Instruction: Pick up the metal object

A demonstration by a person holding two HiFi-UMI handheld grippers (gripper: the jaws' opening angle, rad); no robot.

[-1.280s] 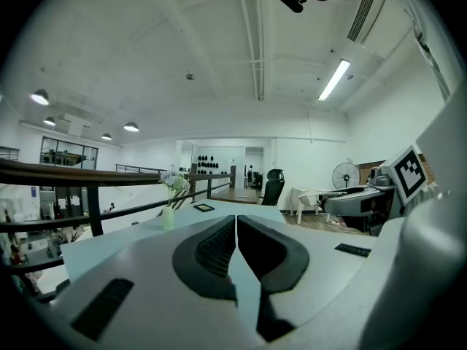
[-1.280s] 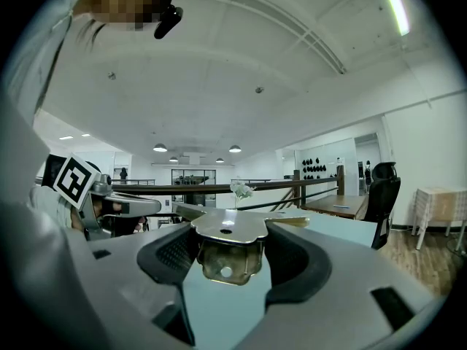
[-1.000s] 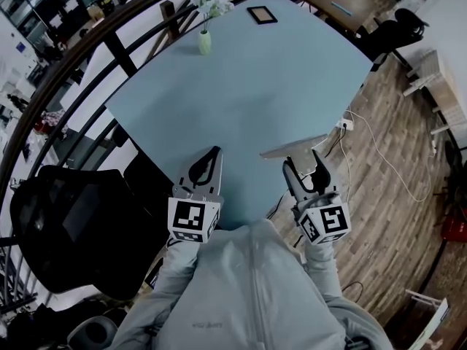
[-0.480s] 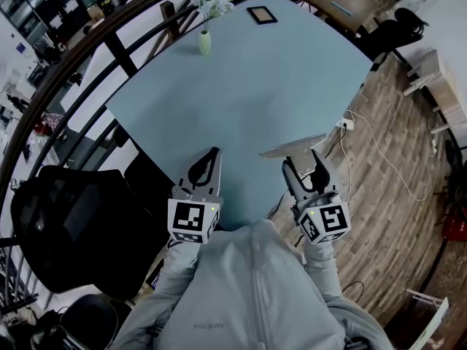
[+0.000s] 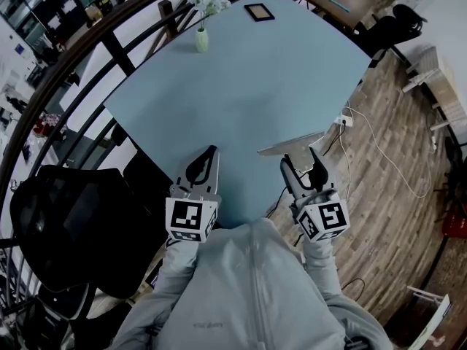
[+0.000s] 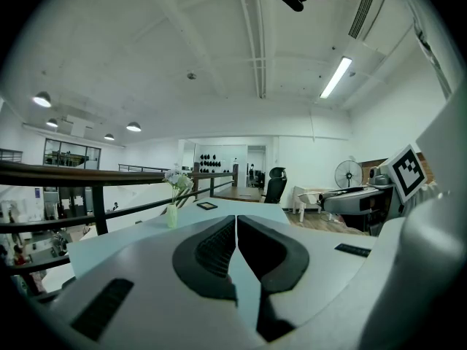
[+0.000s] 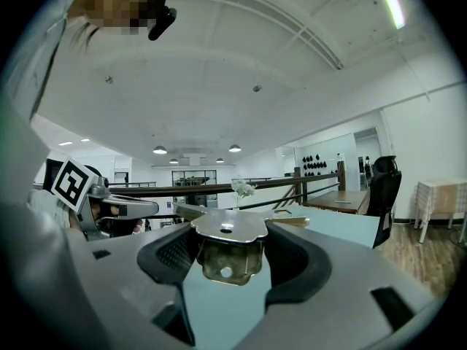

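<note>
**Mia:** What is the biggest thing here?

**Sam:** The big blue bench (image 5: 241, 86). A black chair (image 5: 66, 224) stands at its left.

**Mia:** Has anything moved just now?

**Sam:** Not really. Both tools are in the same spots as a moment ago, and the metal thing sits the same way. I think it means the grab is made and it is just being held still.

**Mia:** What are the tools doing?

**Sam:** The left tool (image 5: 210, 155) is pressed together with nothing in it. The right tool (image 5: 298, 157) is spread wide and pinches the metal object (image 5: 292, 142) between its jaws.

**Mia:** Where is the metal object?

**Sam:** At the near edge of the bench, at the tips of the right tool. Its flat part lies on top and a bent flap hangs down between the jaws. I cannot tell if it is lifted off the bench.

**Mia:** Anything smaller?

**Sam:** A little vase (image 5: 201, 41) with white flowers and a dark frame (image 5: 259, 11), far away on the bench.

**Mia:** Any words to read?

**Sam:** No. The cubes (image 5: 191, 219) on the tools show black and white squares, not letters. The tiny print on the grey top (image 5: 248, 297) is too small to read.
</note>
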